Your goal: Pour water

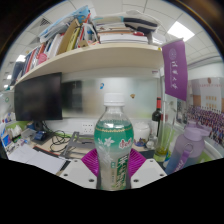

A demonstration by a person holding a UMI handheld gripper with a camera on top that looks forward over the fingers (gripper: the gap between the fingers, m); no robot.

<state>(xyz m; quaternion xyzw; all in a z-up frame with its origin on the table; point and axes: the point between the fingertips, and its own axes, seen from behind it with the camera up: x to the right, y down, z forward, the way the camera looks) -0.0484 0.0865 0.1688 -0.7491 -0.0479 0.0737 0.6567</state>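
The tool [114, 170] grips a bottle [114, 140] between its two fingers, whose purple pads [92, 162] press on the bottle's sides low down, one at each flank. The bottle stands upright, a clear plastic cylinder with a white screw cap [114, 97] and a glossy green label; liquid shows through the wall up to the shoulder (the base is hidden behind the fingers, so whether it rests on the counter [40, 158] cannot be told).

To the right of the bottle, just beyond the right finger, is a translucent lilac bottle [188, 148] with a rounded lid, and between the two a tall clear glass [165, 140] with a greenish tint. Behind, on the left, a flat black monitor [38, 98] stands on the counter among cables and papers. Above runs a pale wooden shelf [90, 57] loaded with leaning books [70, 35] and folders, and a purple banner [175, 70] hangs from its right end.
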